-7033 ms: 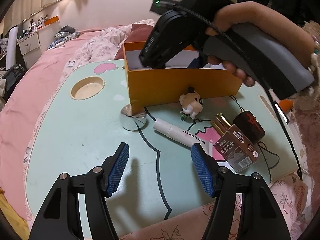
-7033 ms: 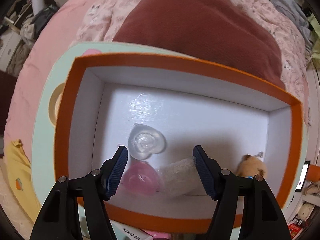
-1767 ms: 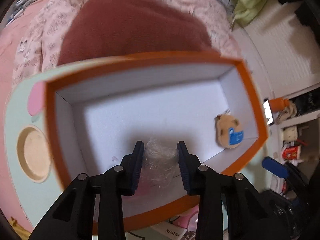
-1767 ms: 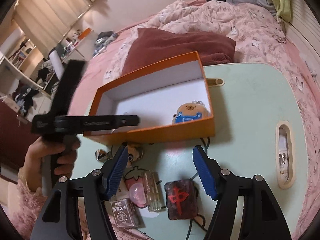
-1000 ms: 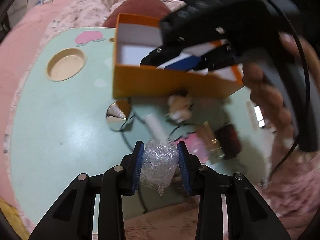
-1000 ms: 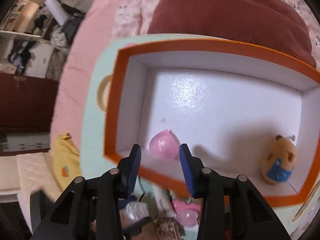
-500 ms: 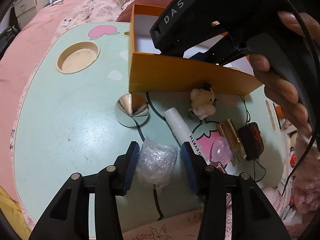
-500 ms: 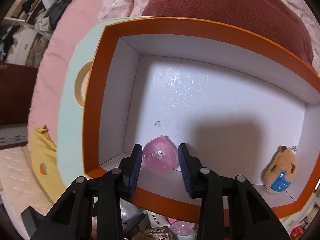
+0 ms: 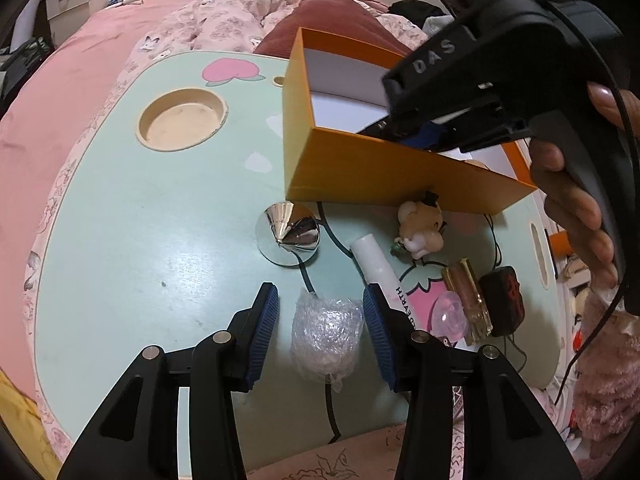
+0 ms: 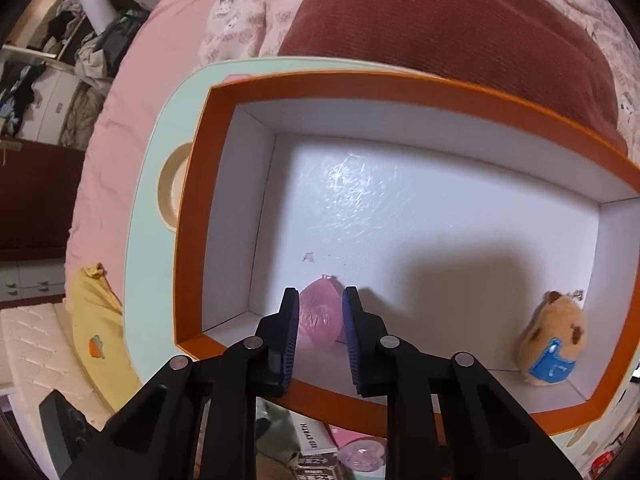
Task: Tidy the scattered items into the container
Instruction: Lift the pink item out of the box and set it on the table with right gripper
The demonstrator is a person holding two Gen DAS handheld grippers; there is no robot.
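Between right hand-held gripper [image 10: 321,316] pads, apparently: pink ball [image 10: 320,314].

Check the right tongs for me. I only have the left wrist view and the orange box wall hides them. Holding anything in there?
Observer: Yes. The right tongs are shut on a pink translucent piece, inside the orange box near its front-left corner in the right wrist view.
Operator: Anything else in the box?
Observer: One plush capybara with a blue patch, by the right wall, well apart from the tongs.
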